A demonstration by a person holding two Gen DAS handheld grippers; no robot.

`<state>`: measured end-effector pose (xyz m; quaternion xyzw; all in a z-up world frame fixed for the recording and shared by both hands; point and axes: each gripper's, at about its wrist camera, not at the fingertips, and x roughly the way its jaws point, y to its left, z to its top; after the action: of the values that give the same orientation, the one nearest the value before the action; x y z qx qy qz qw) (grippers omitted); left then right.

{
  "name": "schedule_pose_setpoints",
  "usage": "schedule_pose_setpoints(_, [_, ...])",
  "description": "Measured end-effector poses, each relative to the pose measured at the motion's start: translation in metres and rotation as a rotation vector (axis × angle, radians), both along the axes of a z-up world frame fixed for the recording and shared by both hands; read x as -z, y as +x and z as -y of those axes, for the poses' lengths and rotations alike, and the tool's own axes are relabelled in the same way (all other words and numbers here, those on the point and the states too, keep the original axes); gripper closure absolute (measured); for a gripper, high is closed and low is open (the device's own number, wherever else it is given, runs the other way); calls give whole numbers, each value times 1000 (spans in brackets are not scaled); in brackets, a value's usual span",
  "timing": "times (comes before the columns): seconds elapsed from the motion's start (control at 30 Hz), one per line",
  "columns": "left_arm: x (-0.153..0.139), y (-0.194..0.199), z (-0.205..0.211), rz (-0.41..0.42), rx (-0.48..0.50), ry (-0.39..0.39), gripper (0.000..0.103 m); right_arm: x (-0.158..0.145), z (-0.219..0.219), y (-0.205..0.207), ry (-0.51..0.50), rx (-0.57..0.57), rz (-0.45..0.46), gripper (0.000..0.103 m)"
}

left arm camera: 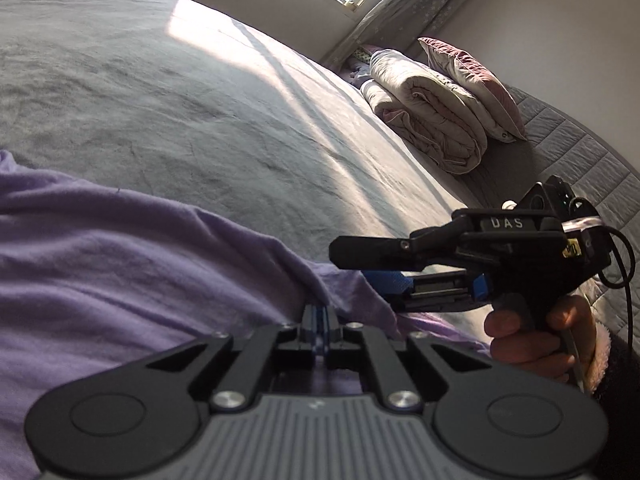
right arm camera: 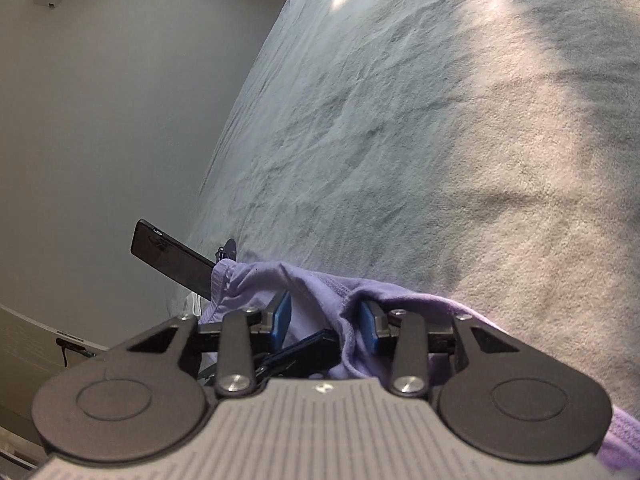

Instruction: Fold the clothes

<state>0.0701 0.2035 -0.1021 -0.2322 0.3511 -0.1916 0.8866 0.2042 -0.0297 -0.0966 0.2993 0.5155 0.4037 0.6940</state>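
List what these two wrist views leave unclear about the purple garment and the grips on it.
- Purple garment: both views cut it off; its kind and fold stage cannot be told.
- Left hand-held gripper: shut on a fold, the cloth buries the pad tips.
- Right hand-held gripper: cloth drapes between its parted blue pads; contact is unclear.
- Bed: edges mostly cropped.

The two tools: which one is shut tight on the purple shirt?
The left tool. Its jaws are pinched together on the purple shirt. The right tool has its blue pads apart, with the shirt only bunched loosely between them.
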Motion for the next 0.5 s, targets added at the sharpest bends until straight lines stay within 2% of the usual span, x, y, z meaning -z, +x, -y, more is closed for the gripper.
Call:
schedule_pose_setpoints(0.03, [-1,0,1,2,9,14,99,-3,1,2,-2,25,23,90])
schedule_pose_setpoints(0.07, [-1,-1,2,3,18,29,99,-7,3,4,-10,57,57,97])
schedule_pose_setpoints(0.1, [-2,-1,4,5,27,44,99,-11,5,6,-18,90,91,97])
schedule_pose_setpoints(0.2, [-3,-1,6,9,48,72,99,-7,9,17,-65,155,102,98])
schedule_pose_setpoints(0.27, [-4,0,6,7,57,78,99,3,4,20,-113,147,100,99])
schedule_pose_setpoints(0.33, [-5,0,1,2,59,66,99,2,2,18,-112,142,110,100])
schedule_pose_setpoints(0.43, [-11,1,-13,2,29,36,96,-2,-1,15,-123,127,119,99])
schedule_pose_setpoints(0.5, [-16,2,-28,16,-38,27,93,-6,-2,13,-141,111,133,97])
